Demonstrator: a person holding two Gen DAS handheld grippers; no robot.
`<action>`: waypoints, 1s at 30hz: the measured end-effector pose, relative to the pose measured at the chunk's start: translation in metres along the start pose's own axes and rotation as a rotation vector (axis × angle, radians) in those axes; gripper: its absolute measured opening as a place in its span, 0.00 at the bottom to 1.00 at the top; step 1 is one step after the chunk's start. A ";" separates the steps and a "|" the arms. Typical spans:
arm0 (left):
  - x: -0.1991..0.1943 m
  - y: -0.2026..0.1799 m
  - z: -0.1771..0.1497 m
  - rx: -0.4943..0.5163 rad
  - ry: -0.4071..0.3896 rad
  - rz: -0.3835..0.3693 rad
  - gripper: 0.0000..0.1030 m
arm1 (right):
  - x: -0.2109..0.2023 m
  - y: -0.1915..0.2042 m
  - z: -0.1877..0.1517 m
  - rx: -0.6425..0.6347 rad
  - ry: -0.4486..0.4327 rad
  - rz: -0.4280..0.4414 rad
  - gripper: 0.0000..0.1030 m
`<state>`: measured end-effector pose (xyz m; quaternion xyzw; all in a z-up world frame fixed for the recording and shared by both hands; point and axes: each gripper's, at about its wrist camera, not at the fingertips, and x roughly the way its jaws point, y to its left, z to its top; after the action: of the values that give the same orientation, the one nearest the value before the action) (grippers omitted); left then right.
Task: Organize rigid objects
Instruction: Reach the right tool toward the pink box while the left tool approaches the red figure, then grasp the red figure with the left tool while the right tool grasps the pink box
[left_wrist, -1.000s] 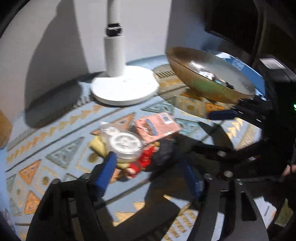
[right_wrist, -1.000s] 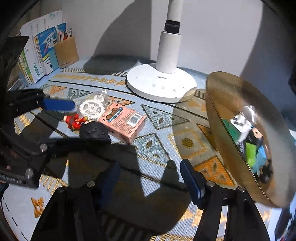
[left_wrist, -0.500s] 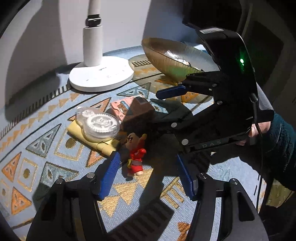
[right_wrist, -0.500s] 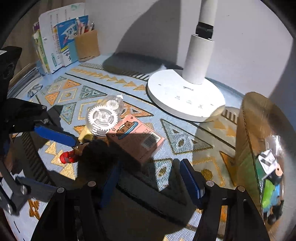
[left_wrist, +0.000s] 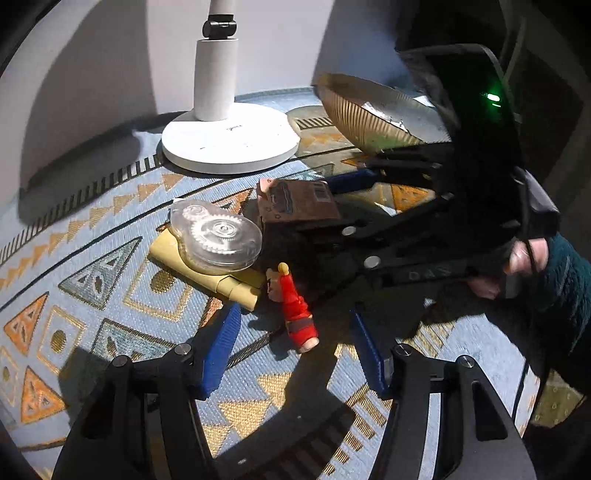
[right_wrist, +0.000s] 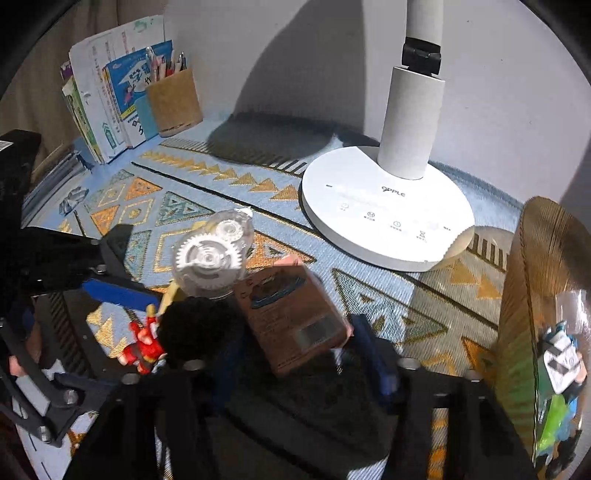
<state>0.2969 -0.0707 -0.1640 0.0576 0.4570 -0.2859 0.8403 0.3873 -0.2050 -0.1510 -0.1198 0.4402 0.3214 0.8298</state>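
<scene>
A pile lies on the patterned mat: a pink card box (left_wrist: 295, 201) (right_wrist: 295, 314), a clear plastic gear case (left_wrist: 216, 236) (right_wrist: 210, 258) on a yellow piece (left_wrist: 207, 275), and a small red toy figure (left_wrist: 295, 310) (right_wrist: 142, 343) with a dark round thing (right_wrist: 195, 328) beside it. My left gripper (left_wrist: 291, 350) is open, its blue fingers on either side of the red figure. My right gripper (right_wrist: 295, 347) is open with its fingers on either side of the pink box. A gold ribbed bowl (left_wrist: 365, 118) (right_wrist: 532, 280) holds small toys.
A white lamp base (left_wrist: 229, 138) (right_wrist: 384, 210) stands behind the pile. Books (right_wrist: 107, 107) and a brown pen holder (right_wrist: 173, 99) stand at the far left against the wall. The bowl is to the right of the lamp.
My right gripper has moved forward around the pink box. My left gripper has come closer to the red figure, which now lies between its fingers.
</scene>
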 end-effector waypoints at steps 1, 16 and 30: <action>0.002 -0.002 0.002 -0.007 0.002 0.020 0.55 | -0.002 0.000 -0.002 0.012 0.004 -0.001 0.48; -0.007 -0.030 -0.007 -0.097 0.009 0.168 0.10 | -0.081 -0.016 -0.097 0.353 -0.012 -0.102 0.45; -0.053 -0.035 -0.074 -0.177 -0.002 0.116 0.33 | -0.109 0.041 -0.136 0.384 0.007 -0.104 0.49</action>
<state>0.2019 -0.0506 -0.1584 0.0093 0.4756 -0.1952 0.8577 0.2284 -0.2856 -0.1388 0.0171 0.4895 0.1880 0.8513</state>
